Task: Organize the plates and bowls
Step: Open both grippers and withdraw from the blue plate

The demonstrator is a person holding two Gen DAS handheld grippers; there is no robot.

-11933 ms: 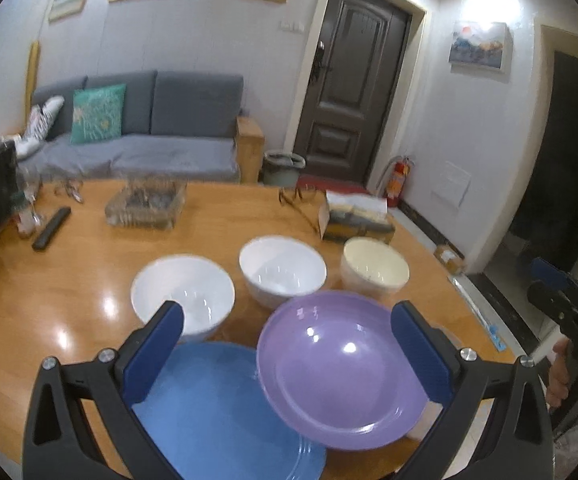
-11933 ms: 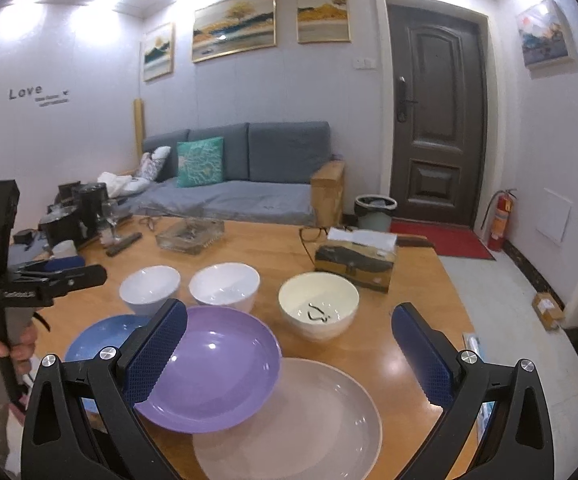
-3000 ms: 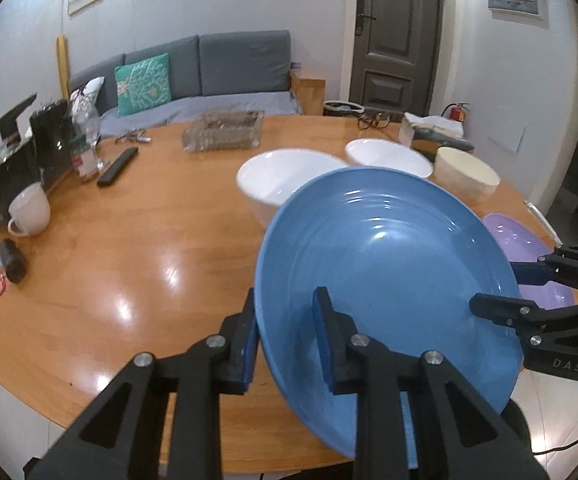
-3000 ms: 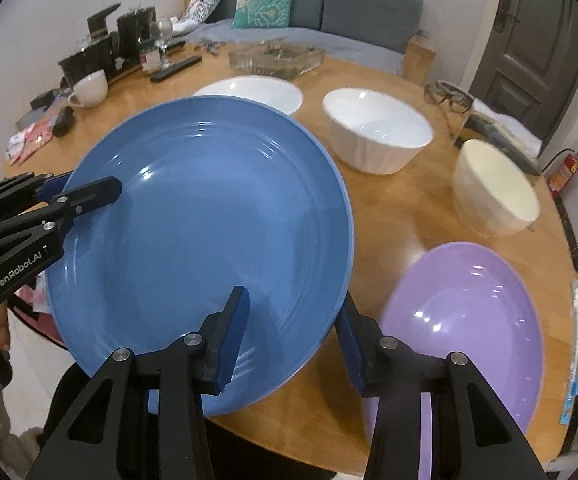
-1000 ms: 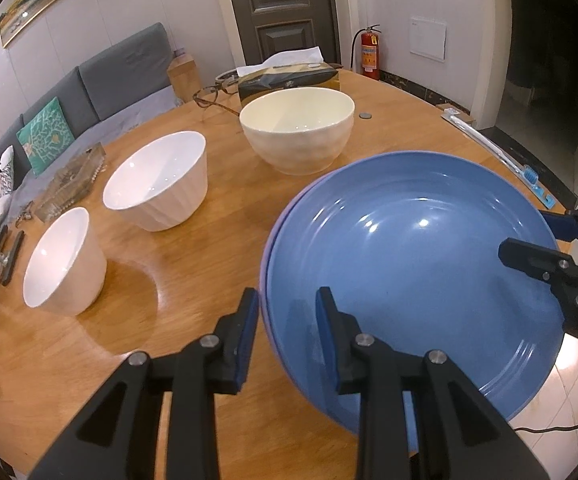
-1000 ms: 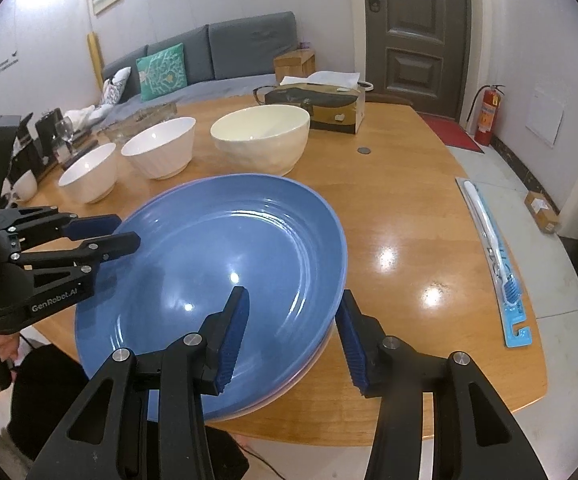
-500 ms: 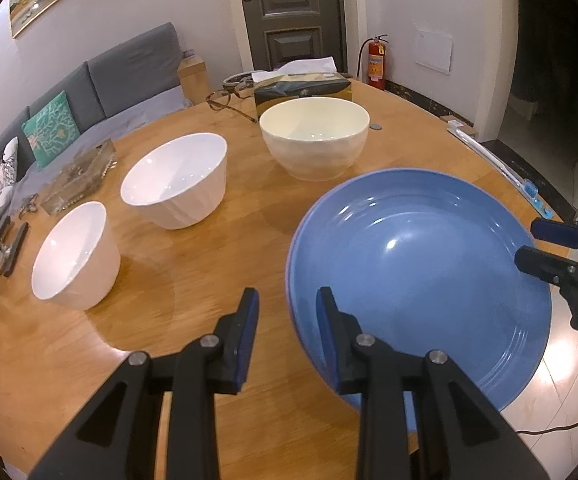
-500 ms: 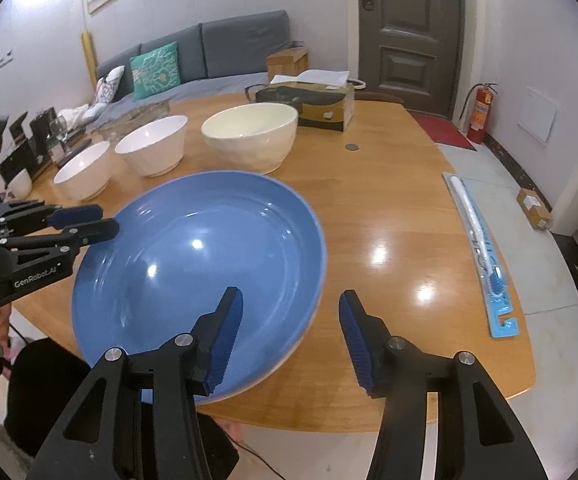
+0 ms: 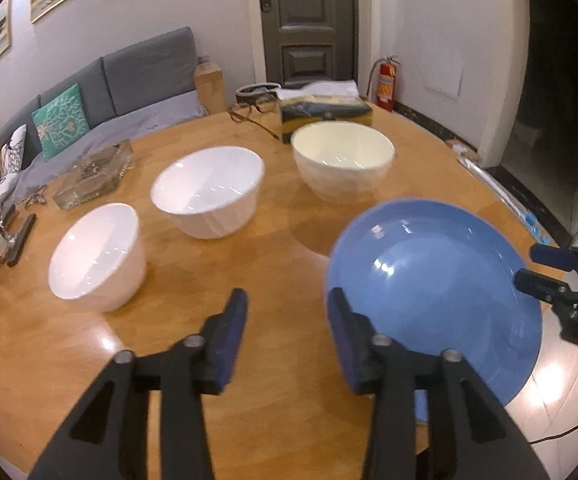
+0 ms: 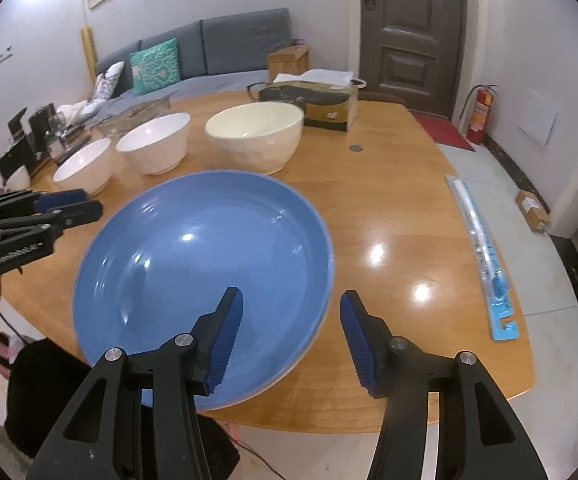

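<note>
Now both my grippers, left and right, gape empty beside the blue plate; only the right view shows a toothbrush pack.

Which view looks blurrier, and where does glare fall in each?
Left wrist view: softer with motion blur, especially the bowls; small highlights on the blue plate and a glare patch on the table. Right wrist view: sharper; bright lamp reflections on the table, with fisheye bending at the edges.

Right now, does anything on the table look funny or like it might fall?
Yes. The blue plate sticks out past the table's near edge, so it might tip. The three bowls look upright and fine.
</note>
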